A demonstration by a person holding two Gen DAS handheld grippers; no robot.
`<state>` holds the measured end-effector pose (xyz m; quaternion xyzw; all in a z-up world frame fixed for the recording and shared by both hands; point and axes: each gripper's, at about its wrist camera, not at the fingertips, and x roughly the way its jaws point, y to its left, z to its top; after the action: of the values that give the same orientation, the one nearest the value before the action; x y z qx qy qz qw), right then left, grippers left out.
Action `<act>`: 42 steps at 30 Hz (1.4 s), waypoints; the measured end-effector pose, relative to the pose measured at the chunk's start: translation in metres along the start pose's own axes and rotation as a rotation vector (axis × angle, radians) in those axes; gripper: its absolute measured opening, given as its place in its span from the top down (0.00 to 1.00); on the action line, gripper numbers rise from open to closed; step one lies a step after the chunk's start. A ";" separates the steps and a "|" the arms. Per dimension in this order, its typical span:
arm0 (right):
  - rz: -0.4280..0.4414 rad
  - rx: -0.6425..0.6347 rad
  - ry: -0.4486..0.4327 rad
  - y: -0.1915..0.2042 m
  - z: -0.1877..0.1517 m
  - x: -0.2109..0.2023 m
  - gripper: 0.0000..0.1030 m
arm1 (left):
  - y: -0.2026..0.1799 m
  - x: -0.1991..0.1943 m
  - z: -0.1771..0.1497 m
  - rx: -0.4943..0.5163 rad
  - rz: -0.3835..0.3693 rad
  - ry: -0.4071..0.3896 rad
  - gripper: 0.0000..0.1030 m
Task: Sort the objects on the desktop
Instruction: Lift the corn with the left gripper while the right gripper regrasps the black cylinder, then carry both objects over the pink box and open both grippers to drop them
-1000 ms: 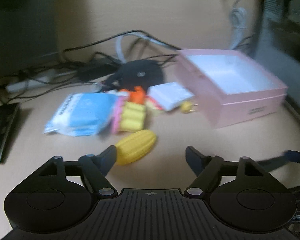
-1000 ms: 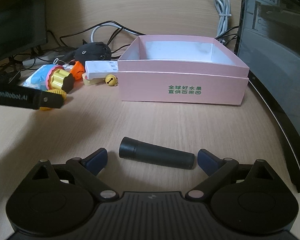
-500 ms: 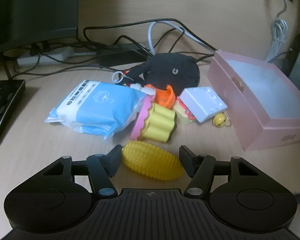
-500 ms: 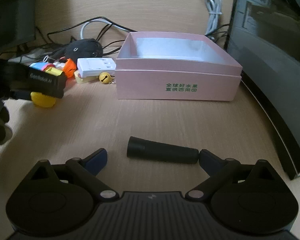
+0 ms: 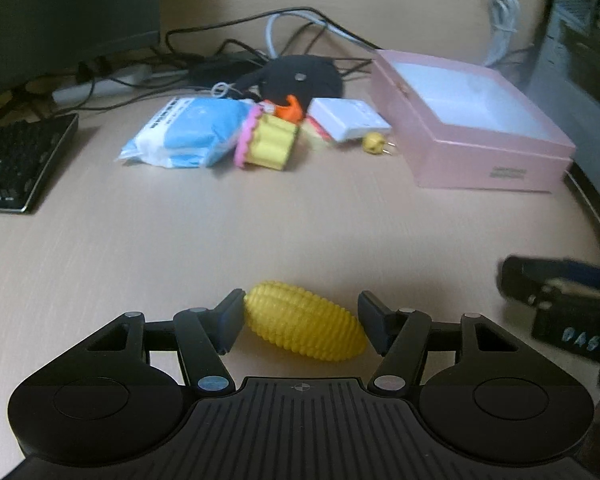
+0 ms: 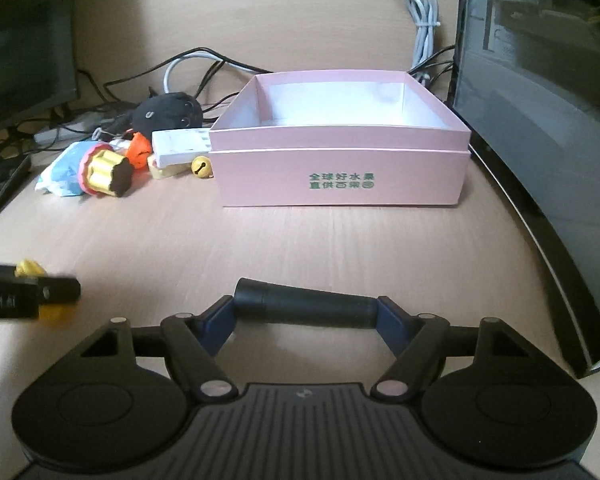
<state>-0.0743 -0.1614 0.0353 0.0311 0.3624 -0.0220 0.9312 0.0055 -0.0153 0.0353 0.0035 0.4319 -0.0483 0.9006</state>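
Observation:
My left gripper [image 5: 300,322] is shut on a yellow ribbed corn toy [image 5: 304,326] and holds it above the desk, well back from the pile. My right gripper [image 6: 306,318] is shut on a black cylinder [image 6: 306,306], gripped end to end above the desk. The open pink box [image 6: 340,148] stands ahead of the right gripper and at the right in the left wrist view [image 5: 480,136]. The left gripper with the corn toy shows at the left edge of the right wrist view [image 6: 32,294].
A pile lies left of the box: a blue tissue pack [image 5: 188,132], yellow-pink toy [image 5: 266,144], orange toy [image 5: 288,110], white block [image 5: 348,120], gold bell [image 5: 374,144], black plush [image 5: 300,78]. A keyboard [image 5: 16,160], cables [image 5: 260,28] and a computer case [image 6: 540,120] border the desk.
My left gripper closed on the corn toy and pulled it back, away from the pile. My right gripper closed on the black cylinder and lifted it.

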 end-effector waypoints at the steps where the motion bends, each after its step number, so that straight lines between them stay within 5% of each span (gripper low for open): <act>1: 0.012 -0.021 -0.006 -0.005 0.001 -0.009 0.27 | -0.003 -0.004 -0.002 0.002 0.001 0.001 0.35; 16: 0.121 -0.145 -0.097 -0.063 0.008 -0.086 0.27 | -0.051 -0.042 0.019 -0.065 -0.112 -0.036 0.35; 30: 0.074 -0.089 -0.107 -0.081 0.008 -0.089 0.27 | -0.092 -0.015 0.149 0.057 -0.263 -0.226 0.35; 34: 0.049 -0.062 -0.097 -0.081 0.010 -0.084 0.27 | -0.108 -0.002 0.189 0.078 -0.294 -0.254 0.11; 38: 0.040 -0.043 -0.082 -0.078 0.012 -0.078 0.27 | -0.106 -0.002 0.192 0.112 -0.288 -0.277 0.07; 42: 0.057 -0.070 -0.075 -0.067 0.016 -0.069 0.27 | -0.089 0.003 0.172 0.111 -0.233 -0.214 0.07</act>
<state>-0.1187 -0.2276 0.0913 0.0079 0.3269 0.0163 0.9449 0.1327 -0.1127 0.1442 -0.0020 0.3278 -0.1766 0.9281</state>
